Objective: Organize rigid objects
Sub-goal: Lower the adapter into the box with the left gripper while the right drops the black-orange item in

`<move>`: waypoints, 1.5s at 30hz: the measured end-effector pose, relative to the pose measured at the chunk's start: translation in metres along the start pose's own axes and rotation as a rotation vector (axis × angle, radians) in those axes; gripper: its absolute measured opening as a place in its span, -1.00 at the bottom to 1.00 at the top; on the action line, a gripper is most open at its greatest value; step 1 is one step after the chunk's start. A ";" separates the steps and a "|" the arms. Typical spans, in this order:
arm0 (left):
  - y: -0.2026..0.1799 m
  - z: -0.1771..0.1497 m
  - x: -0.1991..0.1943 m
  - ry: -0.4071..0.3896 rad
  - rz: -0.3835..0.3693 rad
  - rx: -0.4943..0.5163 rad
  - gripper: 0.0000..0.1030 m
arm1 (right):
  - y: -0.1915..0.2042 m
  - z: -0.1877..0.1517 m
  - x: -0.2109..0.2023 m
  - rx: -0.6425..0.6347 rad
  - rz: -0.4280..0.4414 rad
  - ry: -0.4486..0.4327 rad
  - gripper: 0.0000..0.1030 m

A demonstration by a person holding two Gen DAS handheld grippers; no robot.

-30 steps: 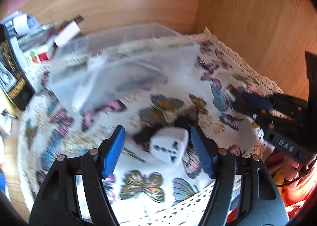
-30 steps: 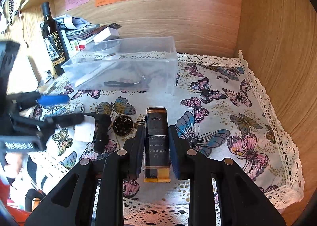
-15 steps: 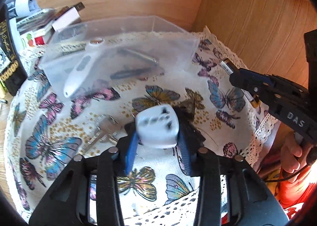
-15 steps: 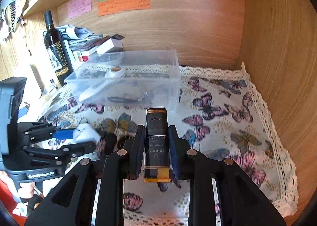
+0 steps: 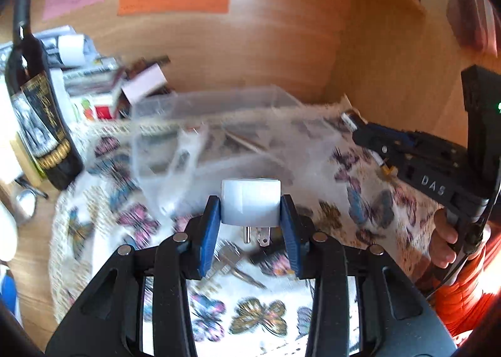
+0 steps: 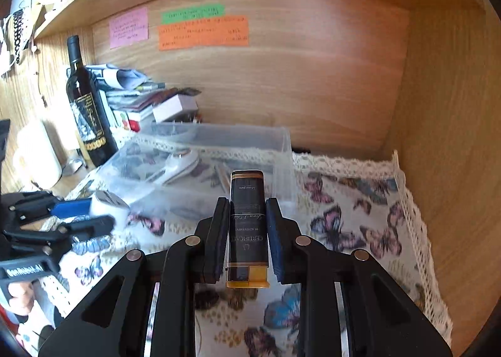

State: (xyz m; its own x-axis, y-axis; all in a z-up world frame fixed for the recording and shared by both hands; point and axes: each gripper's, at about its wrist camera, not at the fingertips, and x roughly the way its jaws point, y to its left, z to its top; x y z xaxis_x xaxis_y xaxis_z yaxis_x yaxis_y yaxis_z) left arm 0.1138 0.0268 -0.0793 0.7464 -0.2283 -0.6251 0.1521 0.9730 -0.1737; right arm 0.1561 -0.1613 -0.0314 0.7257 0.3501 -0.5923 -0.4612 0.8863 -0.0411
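My left gripper [image 5: 250, 211] is shut on a white travel plug adapter [image 5: 250, 202], held above the butterfly cloth with its metal prongs pointing down. It also shows in the right wrist view [image 6: 108, 205]. My right gripper [image 6: 245, 216] is shut on a slim black box with gold ends [image 6: 247, 225], held lifted in front of the clear plastic bin [image 6: 219, 150]. The bin [image 5: 219, 131] holds a white gadget and thin dark items. Keys [image 5: 228, 260] and a small black object [image 5: 266, 255] lie on the cloth below the adapter.
A dark wine bottle [image 6: 86, 109] stands left of the bin beside a stack of papers and small boxes [image 6: 147, 100]. The wooden back wall [image 6: 313, 75] and right wall [image 6: 454, 137] close in the lace-edged cloth [image 6: 360, 216]. A round dark object [image 6: 205, 299] lies below my right gripper.
My left gripper closed on the adapter and lifted it off the cloth, turning its prongs downward. My right gripper rose with the black box toward the bin.
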 end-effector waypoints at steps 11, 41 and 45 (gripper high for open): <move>0.029 0.050 0.024 -0.023 0.084 -0.005 -0.26 | 0.003 0.028 0.048 -0.031 0.025 0.047 -0.58; 0.020 0.056 0.067 0.076 0.111 0.042 0.17 | -0.003 0.027 0.089 -0.027 0.038 0.170 -0.37; 0.017 0.057 0.041 0.018 0.130 0.050 0.45 | -0.002 0.029 0.061 -0.029 0.034 0.107 -0.14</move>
State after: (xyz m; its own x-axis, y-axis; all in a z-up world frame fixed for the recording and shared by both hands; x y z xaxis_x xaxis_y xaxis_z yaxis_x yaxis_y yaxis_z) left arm 0.1837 0.0356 -0.0649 0.7505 -0.1003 -0.6532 0.0872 0.9948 -0.0525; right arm 0.2164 -0.1325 -0.0441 0.6515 0.3440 -0.6762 -0.5000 0.8650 -0.0417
